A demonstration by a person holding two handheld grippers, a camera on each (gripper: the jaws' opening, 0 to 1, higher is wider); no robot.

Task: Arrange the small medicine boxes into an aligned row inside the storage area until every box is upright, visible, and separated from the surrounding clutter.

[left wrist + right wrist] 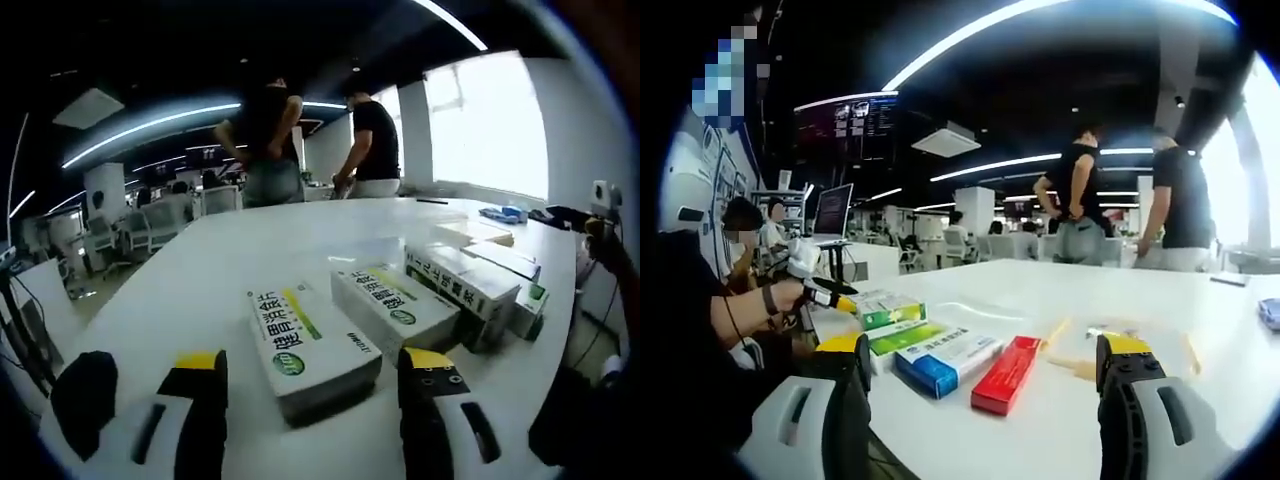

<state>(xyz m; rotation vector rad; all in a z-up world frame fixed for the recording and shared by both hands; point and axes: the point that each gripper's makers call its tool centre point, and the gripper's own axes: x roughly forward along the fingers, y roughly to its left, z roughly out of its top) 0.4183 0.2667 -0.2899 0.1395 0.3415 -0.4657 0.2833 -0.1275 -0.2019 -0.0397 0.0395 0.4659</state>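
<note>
In the left gripper view, several white medicine boxes with green and yellow print lie flat in a rough row on the white table. The nearest box lies just ahead, between my left gripper's open jaws; a second box and a third box follow to the right. In the right gripper view, my right gripper stands open above a red box, a blue-and-white box, a green box and a green-and-white box, all lying flat.
A hand at the left holds another gripper, its yellow tips beside the green-and-white box. Yellow strips lie on the table past the red box. Two people stand at the far side. Desks and chairs fill the room behind.
</note>
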